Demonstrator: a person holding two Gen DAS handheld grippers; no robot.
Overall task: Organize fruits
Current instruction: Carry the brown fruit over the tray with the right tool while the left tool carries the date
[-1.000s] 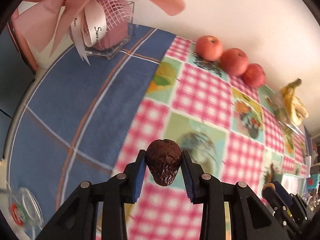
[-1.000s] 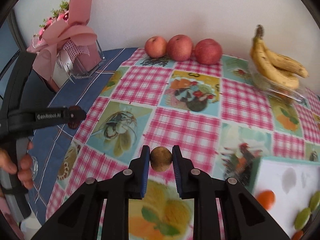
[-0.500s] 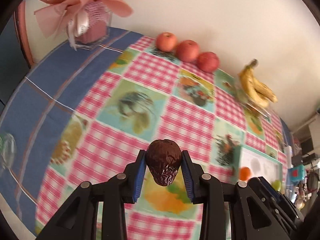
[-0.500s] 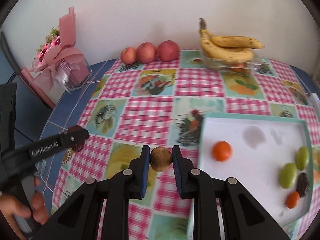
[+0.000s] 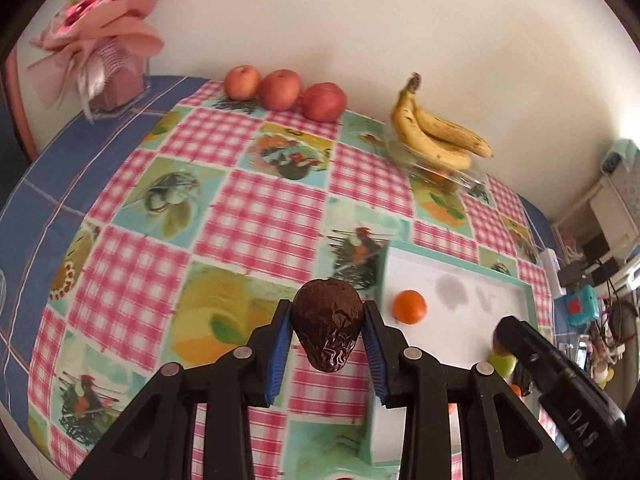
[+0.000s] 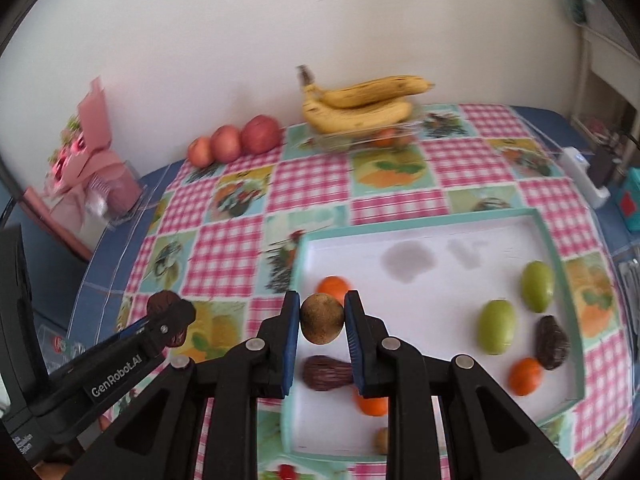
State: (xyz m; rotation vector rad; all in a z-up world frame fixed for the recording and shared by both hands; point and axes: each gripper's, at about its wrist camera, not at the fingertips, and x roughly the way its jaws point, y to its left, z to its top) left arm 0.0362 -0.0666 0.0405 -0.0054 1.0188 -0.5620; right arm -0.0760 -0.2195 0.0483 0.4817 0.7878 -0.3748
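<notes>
We find the left gripper (image 5: 327, 334) with its blue pads (image 5: 280, 350) clamped on a dark wrinkled date (image 5: 327, 330), which stands out past the fingertips. Beyond those fingers lies the checked cloth (image 5: 256, 216); far ahead to their left sits a pink bouquet (image 5: 100, 52), then three apples (image 5: 282, 90) in a row by the wall. Ahead and to their right we note bananas (image 5: 436, 136) on a clear dish. Just right of the fingertips is the tray (image 5: 460, 248), holding an orange (image 5: 409, 306).

The right gripper (image 6: 322, 322) pinches a round brown fruit (image 6: 322, 319) between its pads, above the tray's left part. Directly behind that fruit is the same orange; below the fingers lie a second date (image 6: 326, 373) and another orange (image 6: 372, 404). To their right we record two green fruits (image 6: 496, 326), a third date (image 6: 551, 342) and a further orange (image 6: 525, 376).
</notes>
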